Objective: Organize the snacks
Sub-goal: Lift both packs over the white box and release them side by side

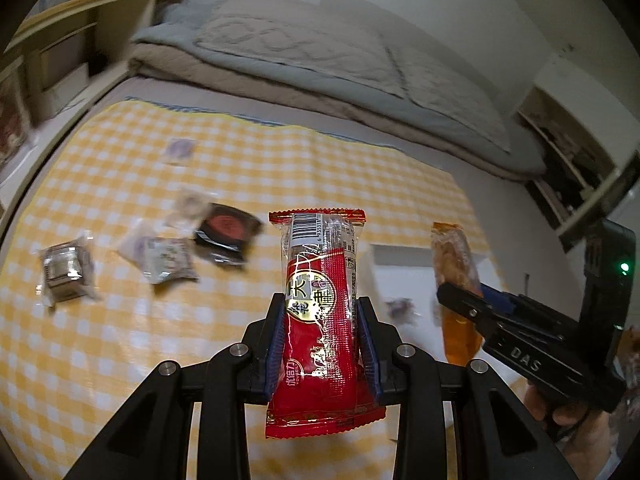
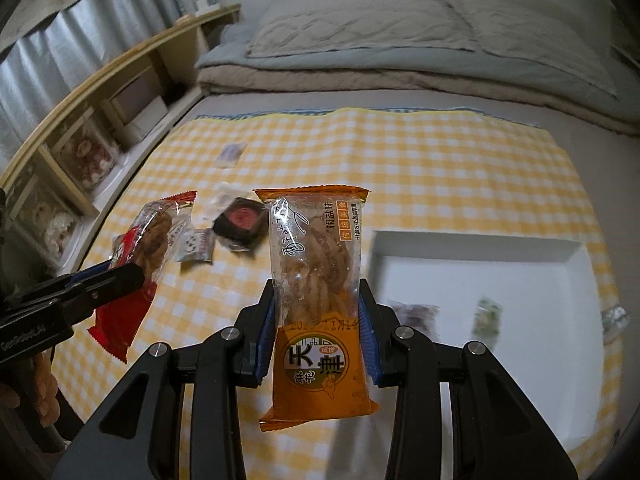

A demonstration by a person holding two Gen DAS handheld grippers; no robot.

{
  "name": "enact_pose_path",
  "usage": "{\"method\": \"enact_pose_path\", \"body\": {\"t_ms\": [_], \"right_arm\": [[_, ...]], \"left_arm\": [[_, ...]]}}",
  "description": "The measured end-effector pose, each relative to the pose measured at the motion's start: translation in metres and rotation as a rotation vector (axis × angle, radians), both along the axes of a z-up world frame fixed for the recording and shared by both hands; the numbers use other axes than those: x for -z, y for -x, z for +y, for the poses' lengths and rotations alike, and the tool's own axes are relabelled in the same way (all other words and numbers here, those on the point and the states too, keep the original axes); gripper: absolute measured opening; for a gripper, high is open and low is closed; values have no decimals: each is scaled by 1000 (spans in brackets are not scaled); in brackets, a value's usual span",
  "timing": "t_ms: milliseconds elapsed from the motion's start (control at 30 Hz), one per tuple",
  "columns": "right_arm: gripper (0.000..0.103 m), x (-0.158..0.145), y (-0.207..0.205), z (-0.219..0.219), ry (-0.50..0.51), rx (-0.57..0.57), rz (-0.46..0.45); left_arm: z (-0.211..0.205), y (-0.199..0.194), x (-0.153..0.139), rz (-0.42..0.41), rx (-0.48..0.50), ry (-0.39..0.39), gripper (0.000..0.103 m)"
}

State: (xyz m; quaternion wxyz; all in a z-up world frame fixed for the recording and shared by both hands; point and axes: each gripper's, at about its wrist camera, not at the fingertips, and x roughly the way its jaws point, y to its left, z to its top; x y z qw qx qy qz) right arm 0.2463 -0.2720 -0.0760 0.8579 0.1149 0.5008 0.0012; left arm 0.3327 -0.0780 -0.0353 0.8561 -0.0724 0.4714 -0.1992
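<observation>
Both tongs grip packets: left gripper [image 1: 320, 332] the red packet [image 1: 320, 320], right gripper [image 2: 318, 332] the orange packet [image 2: 318, 300]. I carry them; next, lowering into the white tray [image 2: 576, 264].

Bedding: folded grey quilt [image 2: 400, 60] behind the yellow checked cloth [image 2: 420, 168].
Left side: wooden shelf [image 2: 100, 80]; silvery curtain [image 2: 80, 28].
</observation>
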Motion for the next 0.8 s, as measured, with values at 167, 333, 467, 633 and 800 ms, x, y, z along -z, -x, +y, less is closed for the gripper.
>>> {"method": "enact_pose_path", "body": {"t_ms": [167,333,467,633,800], "right_arm": [[37,-6,23,-33,9,63,1],[37,-5,48,-66,15,133,23],[37,0,65,-91,17,178,53],[37,8,81,-111,17,211,83],[37,17,90,-126,16,223,112]], "left_arm": [[-35,7,3,12,62,28,33],[-73,10,15,59,104,64,33],[-111,12,34,117,149,77,33],[-141,7,63,239,162,105,33],[-156,-10,96,371,130,75,33]]}}
